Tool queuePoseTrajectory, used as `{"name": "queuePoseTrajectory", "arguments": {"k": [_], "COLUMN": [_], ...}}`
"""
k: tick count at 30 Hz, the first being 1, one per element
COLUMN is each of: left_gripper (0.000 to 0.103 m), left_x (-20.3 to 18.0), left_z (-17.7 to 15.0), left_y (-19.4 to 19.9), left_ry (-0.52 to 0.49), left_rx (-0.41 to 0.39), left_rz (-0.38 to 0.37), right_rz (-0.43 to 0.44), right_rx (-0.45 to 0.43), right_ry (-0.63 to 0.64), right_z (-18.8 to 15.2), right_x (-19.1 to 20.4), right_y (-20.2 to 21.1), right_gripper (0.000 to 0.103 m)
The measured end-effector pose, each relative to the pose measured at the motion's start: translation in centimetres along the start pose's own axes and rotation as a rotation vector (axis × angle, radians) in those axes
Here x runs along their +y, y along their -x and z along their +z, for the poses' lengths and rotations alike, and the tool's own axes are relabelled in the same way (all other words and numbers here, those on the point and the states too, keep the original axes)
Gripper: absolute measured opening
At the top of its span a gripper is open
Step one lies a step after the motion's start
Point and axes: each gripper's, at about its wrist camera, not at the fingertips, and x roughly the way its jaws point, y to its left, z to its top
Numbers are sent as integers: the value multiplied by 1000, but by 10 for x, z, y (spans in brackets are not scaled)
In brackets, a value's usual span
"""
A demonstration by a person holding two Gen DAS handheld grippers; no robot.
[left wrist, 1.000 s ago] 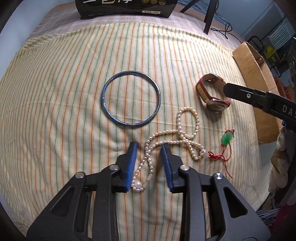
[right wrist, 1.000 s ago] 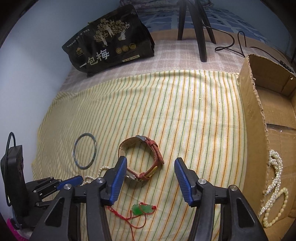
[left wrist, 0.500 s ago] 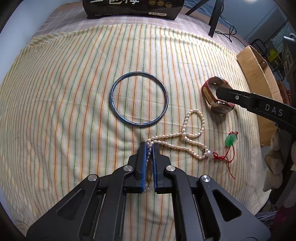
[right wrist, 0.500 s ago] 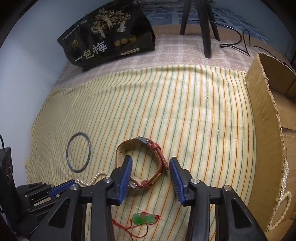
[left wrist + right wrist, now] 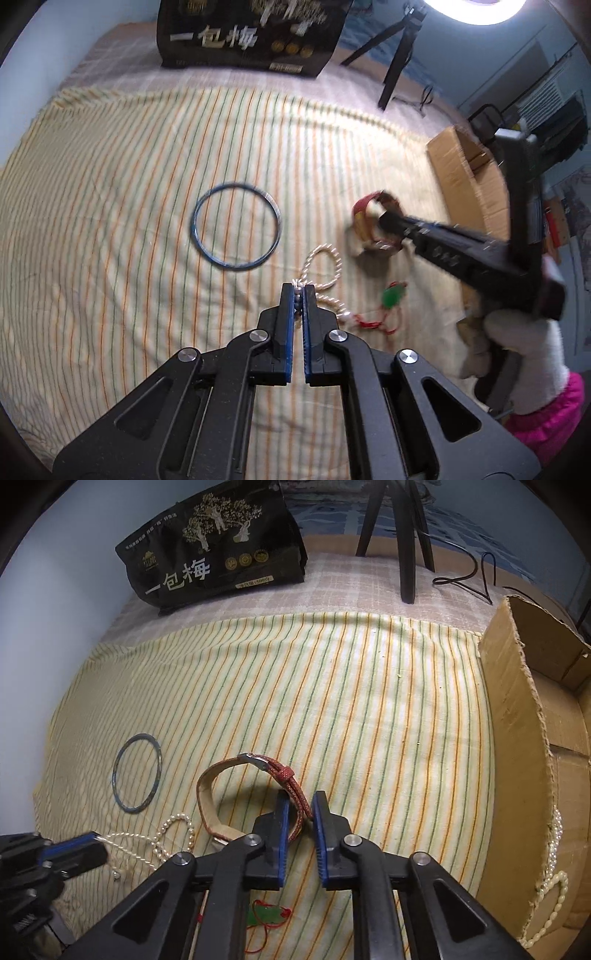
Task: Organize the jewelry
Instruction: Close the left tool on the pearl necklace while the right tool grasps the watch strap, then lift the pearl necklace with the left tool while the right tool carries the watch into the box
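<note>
Fingers of left gripper (image 5: 298, 295) pinch pearl necklace (image 5: 325, 269), rest trailing on striped cloth (image 5: 110, 221) beside blue bangle (image 5: 235, 225). Right view: right gripper (image 5: 298, 805) fingers closing on watch (image 5: 251, 794) strap; box (image 5: 524, 738) at right.

Two pearl necklaces (image 5: 173, 834), one bangle (image 5: 137, 773)

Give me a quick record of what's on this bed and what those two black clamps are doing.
Surface: striped cloth
Left gripper: shut on pearl necklace
Right gripper: shut on red watch strap
Lying loose: blue bangle, green pendant on red cord
Cardboard box: at the right, pearl strands already inside
Behind: black bag, tripod
</note>
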Motion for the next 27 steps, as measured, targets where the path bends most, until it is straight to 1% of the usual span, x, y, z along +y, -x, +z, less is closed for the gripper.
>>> {"name": "queuePoseTrajectory", "arguments": {"k": [4, 10, 19, 23, 27], "left_gripper": [1, 1, 1, 1, 1], "left_x": [-3, -15, -31, -42, -59], "left_z": [4, 8, 8, 10, 13], "left_y": [25, 64, 87, 96, 103], "left_ry": [9, -9, -22, -38, -65], "left_rx": [-58, -159, -229, -252, -274], "left_rz": [-36, -77, -106, -128, -148], "right_rz": [9, 28, 32, 30, 10], "right_rx": [-36, -108, -182, -207, -233], "right_ry": [5, 23, 28, 16, 15], "right_z": [-1, -3, -8, -13, -20], "right_x": [2, 6, -2, -14, -29], "right_y": [14, 46, 89, 108, 127], "right_gripper": [9, 9, 9, 9, 9]}}
